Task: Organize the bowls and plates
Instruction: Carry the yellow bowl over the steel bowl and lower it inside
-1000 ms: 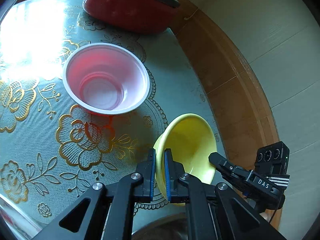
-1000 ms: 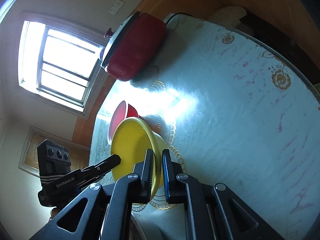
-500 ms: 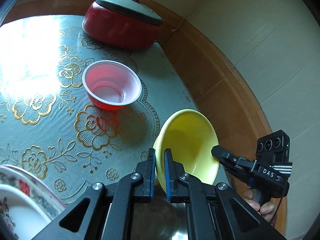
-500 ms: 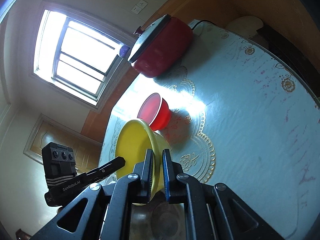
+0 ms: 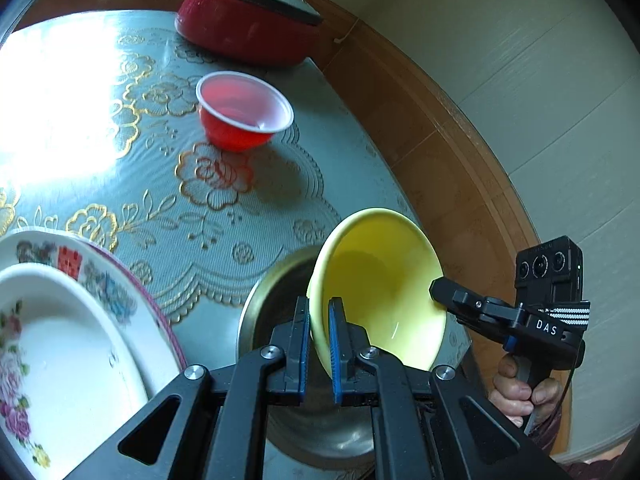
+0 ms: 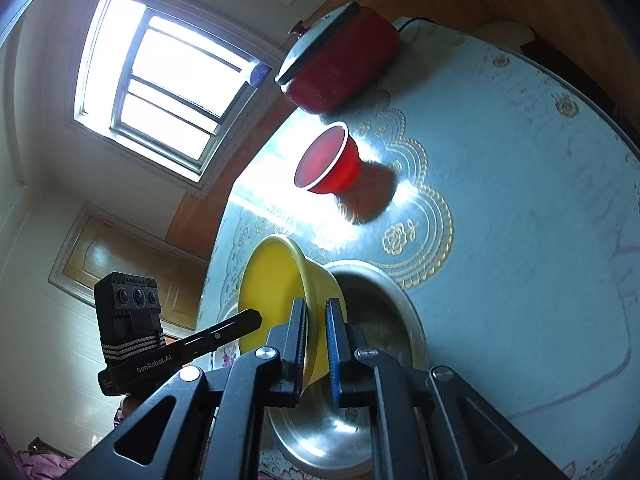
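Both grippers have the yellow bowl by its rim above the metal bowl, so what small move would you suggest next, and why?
Probably lower it gently, levelling it on the way. The yellow bowl is tilted, pinched at opposite sides of its rim by the left gripper and right gripper, and hangs over the steel bowl, which looks wide enough to nest it.

Three bowls: one yellow bowl (image 5: 384, 280), one red bowl (image 5: 244, 114), one steel bowl (image 6: 376, 344). Two stacked plates (image 5: 60, 320). One red pot (image 5: 248, 20). Two claws.
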The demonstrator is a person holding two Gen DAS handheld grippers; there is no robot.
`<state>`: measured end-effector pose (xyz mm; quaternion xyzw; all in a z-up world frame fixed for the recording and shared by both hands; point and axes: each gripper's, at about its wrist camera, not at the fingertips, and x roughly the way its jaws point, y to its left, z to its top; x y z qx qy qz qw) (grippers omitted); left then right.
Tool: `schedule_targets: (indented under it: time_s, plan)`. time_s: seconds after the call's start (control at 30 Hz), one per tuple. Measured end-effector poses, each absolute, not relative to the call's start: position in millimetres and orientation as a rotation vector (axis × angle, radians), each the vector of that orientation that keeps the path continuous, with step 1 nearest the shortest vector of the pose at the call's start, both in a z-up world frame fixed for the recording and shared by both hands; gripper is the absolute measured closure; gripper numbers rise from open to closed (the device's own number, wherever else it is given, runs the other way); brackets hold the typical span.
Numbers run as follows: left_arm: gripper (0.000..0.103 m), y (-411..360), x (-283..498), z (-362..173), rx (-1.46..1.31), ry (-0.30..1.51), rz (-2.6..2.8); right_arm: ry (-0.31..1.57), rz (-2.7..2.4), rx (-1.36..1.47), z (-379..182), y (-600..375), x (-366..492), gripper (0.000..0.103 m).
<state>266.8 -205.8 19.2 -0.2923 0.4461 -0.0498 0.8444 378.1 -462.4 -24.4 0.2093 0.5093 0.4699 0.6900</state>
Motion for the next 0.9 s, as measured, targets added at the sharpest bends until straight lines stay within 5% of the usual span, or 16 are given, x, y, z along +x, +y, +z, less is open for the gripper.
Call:
schedule_targets:
  time_s: [0.9]
  plan:
    - [0.095,-221,254,-6,-0.514,1.012,-0.113,1.163,0.840,0.320,-42,-467,343,0.091]
